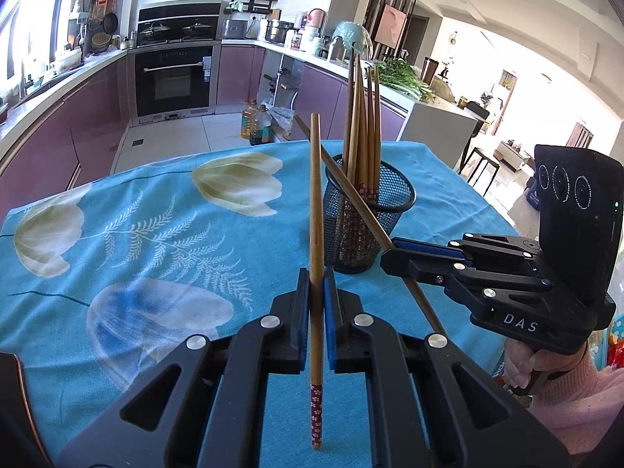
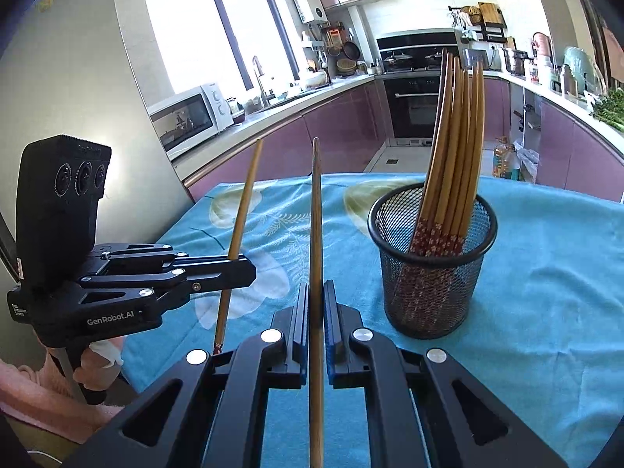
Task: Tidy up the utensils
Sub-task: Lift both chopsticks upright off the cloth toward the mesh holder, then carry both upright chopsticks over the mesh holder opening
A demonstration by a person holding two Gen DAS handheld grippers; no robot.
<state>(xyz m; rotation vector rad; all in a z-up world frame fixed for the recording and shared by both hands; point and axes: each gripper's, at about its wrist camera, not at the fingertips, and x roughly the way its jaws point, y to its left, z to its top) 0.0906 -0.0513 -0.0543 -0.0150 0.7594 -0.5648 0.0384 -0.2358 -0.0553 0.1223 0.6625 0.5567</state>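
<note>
A table under a blue flowered cloth [image 1: 117,234] fills most of both views, with the kitchen counters behind it. On the cloth stands a black mesh holder [image 2: 431,269], upright, with a bundle of wooden chopsticks [image 2: 452,148] leaning in it, patterned red ends down. The left gripper [image 1: 316,323] is clamped on a single chopstick [image 1: 316,234], held nearly upright with its red patterned end low, close to the cloth. The right gripper [image 1: 394,251] is likewise closed on a second chopstick [image 1: 351,191], which slants across the front of the holder in the left wrist view. Both sticks are off the table and near the holder, not yet in it. The risk, as I judge it, lies in the thin pinch: each stick is gripped at one narrow spot, so it may pivot or slip if its end knocks the rim. The holder looks light, and the bundle already leans to one side; a push from an incoming stick or a jaw could tip it and spill everything. The two grippers are close together and could collide.
</note>
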